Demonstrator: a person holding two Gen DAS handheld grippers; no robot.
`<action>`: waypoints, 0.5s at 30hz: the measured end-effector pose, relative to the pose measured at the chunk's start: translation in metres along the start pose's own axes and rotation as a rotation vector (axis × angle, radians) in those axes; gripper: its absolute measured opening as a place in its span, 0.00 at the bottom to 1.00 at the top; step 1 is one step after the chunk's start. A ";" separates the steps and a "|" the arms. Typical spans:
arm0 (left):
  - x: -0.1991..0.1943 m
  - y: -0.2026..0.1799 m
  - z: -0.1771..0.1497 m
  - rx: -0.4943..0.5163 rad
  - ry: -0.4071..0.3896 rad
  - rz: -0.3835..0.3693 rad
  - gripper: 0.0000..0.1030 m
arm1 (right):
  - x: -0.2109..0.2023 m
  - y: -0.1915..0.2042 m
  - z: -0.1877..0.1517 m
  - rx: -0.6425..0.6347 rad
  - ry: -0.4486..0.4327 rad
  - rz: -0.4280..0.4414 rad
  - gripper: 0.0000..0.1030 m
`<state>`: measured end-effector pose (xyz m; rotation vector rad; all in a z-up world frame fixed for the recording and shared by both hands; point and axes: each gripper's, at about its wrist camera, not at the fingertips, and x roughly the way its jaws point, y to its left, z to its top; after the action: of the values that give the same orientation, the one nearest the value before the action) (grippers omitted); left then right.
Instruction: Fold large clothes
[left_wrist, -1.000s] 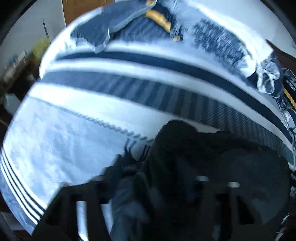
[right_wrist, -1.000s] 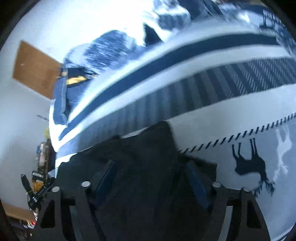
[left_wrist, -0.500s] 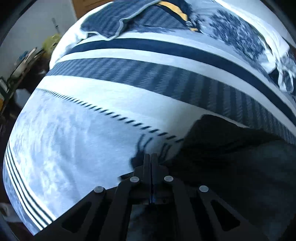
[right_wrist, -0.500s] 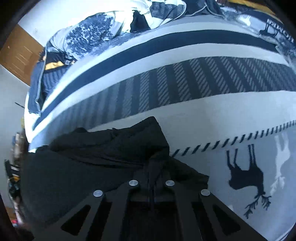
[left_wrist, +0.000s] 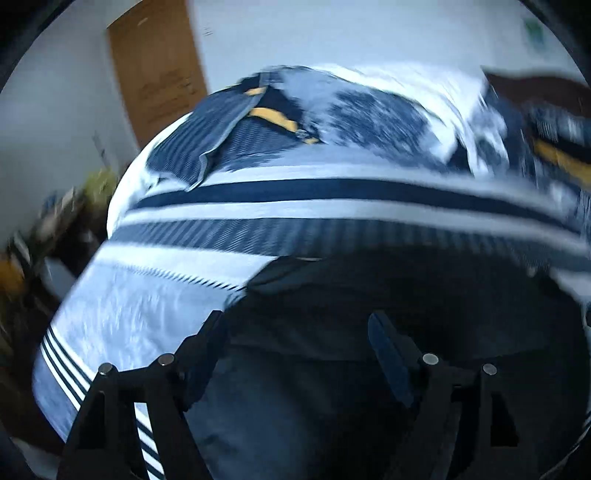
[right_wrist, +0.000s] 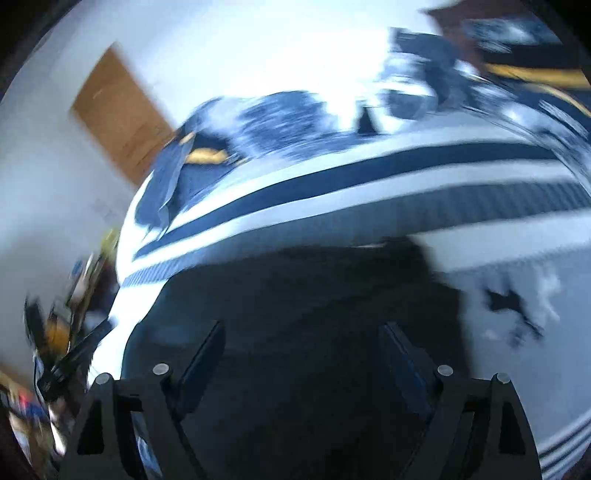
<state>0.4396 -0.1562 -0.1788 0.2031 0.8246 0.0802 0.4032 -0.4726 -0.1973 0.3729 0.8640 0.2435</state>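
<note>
Bed with white and navy striped cover — broad dark band, a hatched band, thin stripes at the near edge, deer print on the right side. Black garment lies flat on the cover at the near end, spread wide, its far edge on the hatched band. At the far end — rumpled blue and white bedding and a striped piece with yellow trim. Both views motion-blurred.

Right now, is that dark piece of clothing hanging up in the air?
No, the dark garment lies spread on the striped bedspread, with nothing lifting it.
</note>
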 end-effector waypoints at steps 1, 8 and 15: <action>0.006 -0.010 0.003 0.015 0.017 0.007 0.77 | 0.011 0.011 0.003 -0.021 0.020 -0.005 0.85; 0.074 -0.041 0.013 0.026 0.108 0.006 0.77 | 0.106 0.021 0.015 -0.027 0.201 -0.003 0.85; 0.114 -0.026 0.009 -0.075 0.118 -0.027 0.79 | 0.132 -0.036 0.028 0.024 0.184 -0.098 0.83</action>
<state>0.5228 -0.1664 -0.2604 0.1172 0.9395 0.0984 0.5100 -0.4645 -0.2864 0.3332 1.0647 0.1783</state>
